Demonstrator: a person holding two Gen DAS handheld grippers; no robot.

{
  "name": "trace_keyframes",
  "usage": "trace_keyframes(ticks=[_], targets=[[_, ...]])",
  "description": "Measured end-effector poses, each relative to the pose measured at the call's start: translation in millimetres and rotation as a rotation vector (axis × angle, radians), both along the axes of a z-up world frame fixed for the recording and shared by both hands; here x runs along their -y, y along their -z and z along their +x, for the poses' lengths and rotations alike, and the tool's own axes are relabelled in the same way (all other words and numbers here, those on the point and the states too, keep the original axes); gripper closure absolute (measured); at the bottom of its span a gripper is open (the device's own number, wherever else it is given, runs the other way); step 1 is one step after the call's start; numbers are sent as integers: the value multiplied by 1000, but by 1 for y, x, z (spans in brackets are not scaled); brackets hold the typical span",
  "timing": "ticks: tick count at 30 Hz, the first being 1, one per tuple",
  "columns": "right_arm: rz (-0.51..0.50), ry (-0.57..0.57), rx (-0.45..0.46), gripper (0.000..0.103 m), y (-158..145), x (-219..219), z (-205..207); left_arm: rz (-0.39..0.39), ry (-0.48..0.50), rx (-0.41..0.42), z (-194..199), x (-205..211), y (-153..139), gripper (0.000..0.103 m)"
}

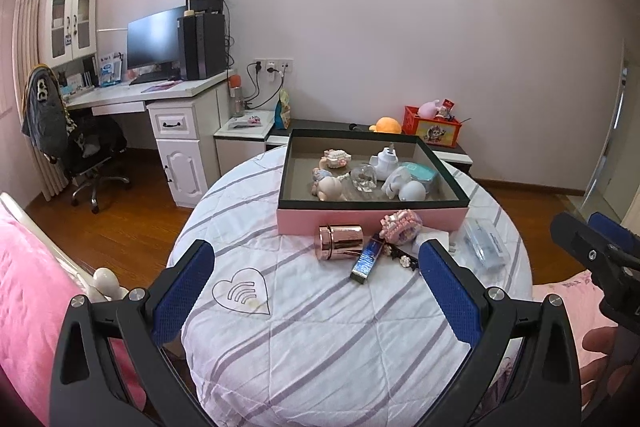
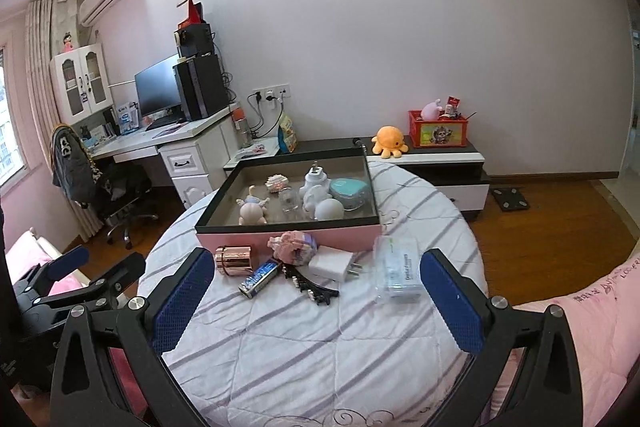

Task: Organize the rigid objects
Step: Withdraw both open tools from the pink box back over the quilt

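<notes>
Rigid objects lie loose on the quilted round table (image 2: 304, 347), just in front of the pink box (image 2: 320, 233): rose-gold jar (image 2: 234, 259), battery (image 2: 258, 279), hair clips (image 2: 310, 287), white charger (image 2: 334, 264), clear case (image 2: 396, 273). Left gripper (image 1: 316, 291) and right gripper (image 2: 316, 297) hover with fingers apart, holding nothing. Approach the jar from above, clamp across its sides. Neighbouring battery crowds it; figurines (image 2: 252, 209) already fill the box.

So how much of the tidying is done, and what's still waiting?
Partly done. Several items, including a white plug and a teal case, already lie in the pink box. Nothing is in hand: the left gripper and right gripper are both open. Left on the quilt: a rose-gold jar, battery, white charger, black clip and clear case.
</notes>
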State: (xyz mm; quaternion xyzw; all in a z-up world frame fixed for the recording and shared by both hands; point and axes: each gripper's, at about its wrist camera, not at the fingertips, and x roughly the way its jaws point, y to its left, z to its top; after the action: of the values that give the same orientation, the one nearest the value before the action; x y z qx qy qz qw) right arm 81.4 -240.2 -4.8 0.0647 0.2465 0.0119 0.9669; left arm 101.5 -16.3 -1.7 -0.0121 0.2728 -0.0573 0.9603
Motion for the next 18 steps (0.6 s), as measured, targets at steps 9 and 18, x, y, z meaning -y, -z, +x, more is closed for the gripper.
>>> trace_keyframes(ticks=[9,18], targets=[[-5,-4,-4,0,0,-2,-5,-3,14,-4,-6,6,0,0],[-4,-5,-8,0,0,-4,-5,-15,14,-18,-6,4,3,0]])
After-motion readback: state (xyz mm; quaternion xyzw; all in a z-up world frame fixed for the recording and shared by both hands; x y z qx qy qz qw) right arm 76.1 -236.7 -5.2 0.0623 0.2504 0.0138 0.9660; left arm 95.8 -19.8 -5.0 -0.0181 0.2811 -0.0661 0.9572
